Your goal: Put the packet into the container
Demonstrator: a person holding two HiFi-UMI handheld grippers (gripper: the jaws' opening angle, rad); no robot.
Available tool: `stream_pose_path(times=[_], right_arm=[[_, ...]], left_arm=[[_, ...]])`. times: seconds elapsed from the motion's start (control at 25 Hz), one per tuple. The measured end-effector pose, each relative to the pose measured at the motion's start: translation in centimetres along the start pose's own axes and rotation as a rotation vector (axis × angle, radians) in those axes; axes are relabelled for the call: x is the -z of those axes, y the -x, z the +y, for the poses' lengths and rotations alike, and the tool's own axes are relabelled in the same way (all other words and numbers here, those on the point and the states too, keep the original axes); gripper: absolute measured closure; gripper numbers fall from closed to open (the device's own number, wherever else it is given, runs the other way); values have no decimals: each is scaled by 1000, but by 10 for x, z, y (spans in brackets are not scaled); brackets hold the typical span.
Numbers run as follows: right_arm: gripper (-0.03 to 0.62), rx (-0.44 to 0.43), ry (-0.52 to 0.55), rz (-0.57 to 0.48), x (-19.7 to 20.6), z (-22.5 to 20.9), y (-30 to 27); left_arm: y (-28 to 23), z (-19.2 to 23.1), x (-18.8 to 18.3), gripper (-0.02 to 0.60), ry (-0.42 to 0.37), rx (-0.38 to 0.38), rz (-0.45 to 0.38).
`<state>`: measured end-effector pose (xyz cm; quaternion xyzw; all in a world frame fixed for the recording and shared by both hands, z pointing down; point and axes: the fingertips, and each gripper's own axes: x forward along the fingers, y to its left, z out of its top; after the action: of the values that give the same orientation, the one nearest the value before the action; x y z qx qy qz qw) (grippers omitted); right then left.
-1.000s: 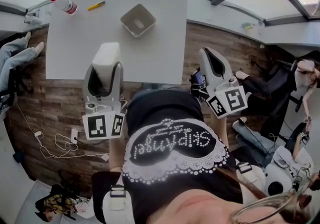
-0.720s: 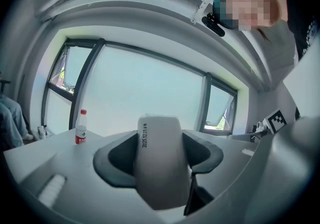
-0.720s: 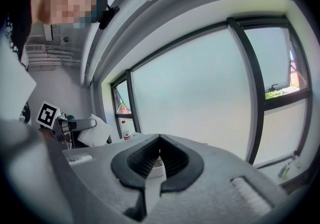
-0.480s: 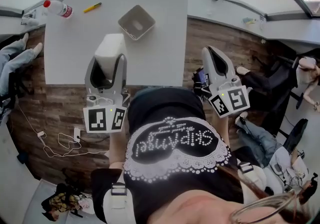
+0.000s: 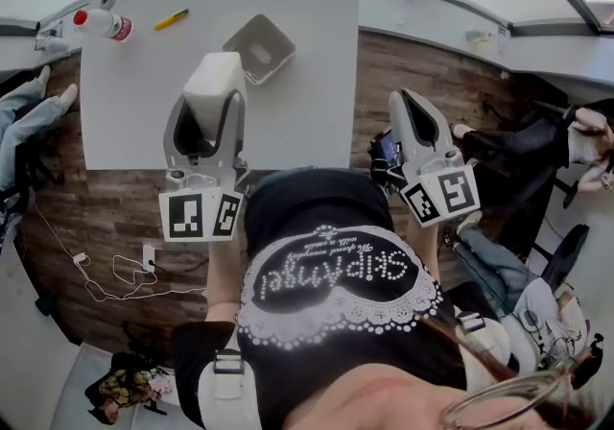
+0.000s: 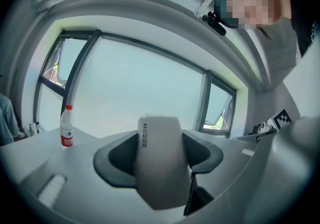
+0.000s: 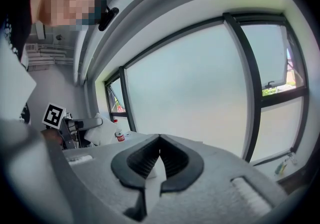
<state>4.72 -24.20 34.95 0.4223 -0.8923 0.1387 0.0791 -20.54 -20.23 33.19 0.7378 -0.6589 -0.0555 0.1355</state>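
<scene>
Close to your chest, your right gripper point(image 5: 407, 107) hangs off the table's right side, jaws pressed together on nothing. It is likely parked there because one hand is enough for this job. Ahead on your left, the left gripper point(image 5: 205, 121) is clamped on the white packet point(image 5: 215, 78), jaws spread wide around its bulk, over the table point(image 5: 317, 102). Just beyond stands the grey container point(image 5: 259, 46), mouth up to receive the packet. Farthest back lie a bottle point(image 5: 98, 23) and a yellow pen point(image 5: 171, 18), well apart from it.
</scene>
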Motion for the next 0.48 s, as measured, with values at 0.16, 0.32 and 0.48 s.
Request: stream_pose_path(times=[0.16, 0.32, 0.48], right_arm=[[592, 4, -3, 9, 2, -2, -2], [592, 6, -6, 16, 4, -2, -3], [592, 11, -8, 20, 4, -2, -2]], left_arm=[[-15, 3, 4, 305, -2, 10, 5], [-28, 4, 12, 305, 0, 16, 15], [-36, 3, 20, 305, 2, 29, 26]])
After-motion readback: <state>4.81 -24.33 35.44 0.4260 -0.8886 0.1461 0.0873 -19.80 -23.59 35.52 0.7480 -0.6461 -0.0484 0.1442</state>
